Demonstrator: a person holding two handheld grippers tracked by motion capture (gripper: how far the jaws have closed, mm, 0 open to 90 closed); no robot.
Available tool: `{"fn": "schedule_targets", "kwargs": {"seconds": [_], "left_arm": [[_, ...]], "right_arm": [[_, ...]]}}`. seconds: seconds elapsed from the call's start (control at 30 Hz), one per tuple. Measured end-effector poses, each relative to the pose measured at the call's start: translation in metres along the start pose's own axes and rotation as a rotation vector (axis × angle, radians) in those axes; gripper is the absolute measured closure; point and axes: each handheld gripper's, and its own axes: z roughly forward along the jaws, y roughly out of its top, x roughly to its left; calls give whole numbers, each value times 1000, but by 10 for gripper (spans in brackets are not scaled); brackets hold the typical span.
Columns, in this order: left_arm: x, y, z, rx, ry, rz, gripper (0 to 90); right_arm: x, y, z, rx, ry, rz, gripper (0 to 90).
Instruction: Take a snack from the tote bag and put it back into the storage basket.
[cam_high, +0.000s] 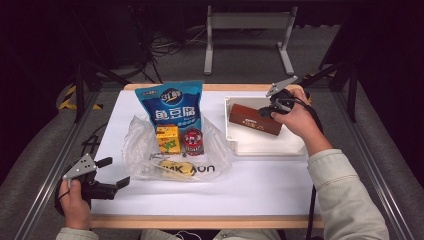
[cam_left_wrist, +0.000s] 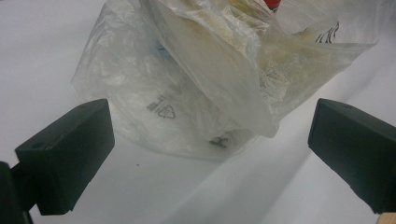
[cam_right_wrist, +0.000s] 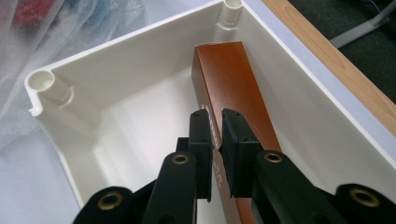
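The right gripper (cam_right_wrist: 215, 128) is over the white plastic bin (cam_high: 235, 142) at the table's far right corner, its jaws nearly together above the brown box (cam_high: 255, 119) that lies slantwise inside the bin. In the right gripper view a thin gap remains between the pads and nothing is clamped there; the box sits below and beyond them, resting on the bin's floor against the far wall. This looks like the placing step just finished: the box is in the bin and the gripper is free of it.

The left gripper (cam_high: 111, 172) waits near the table's near left corner, jaws spread wide and empty, aimed at the clear plastic bag (cam_left_wrist: 187, 93). At the table's middle the bag holds a yellow carton (cam_high: 167, 138) and a red can (cam_high: 192, 142), with a blue snack pouch (cam_high: 171, 104) behind.

The next move probably calls for returning the right gripper to the bag and reopening its jaws for another item, while the left steadies the plastic.
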Motion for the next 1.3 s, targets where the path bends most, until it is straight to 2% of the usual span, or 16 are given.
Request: {"fn": "schedule_targets", "kwargs": {"seconds": [0.3,0.43,0.67,1.1,1.3], "left_arm": [[0,1,3,-6,-3,3,10],[0,1,3,-6,-2,3,10],[0,1,2,-6,-2,3,10],[0,1,3,-4,-4,5,10],[0,1,2,-5,-6,4,10]], "right_arm": [[9,-13,-5,-71,23,49,897],[12,-22,1,-93,32,74,900],[18,-34,9,-156,16,82,900],[14,-50,25,-142,-1,137,900],[10,-57,31,-104,-33,162,900]]}}
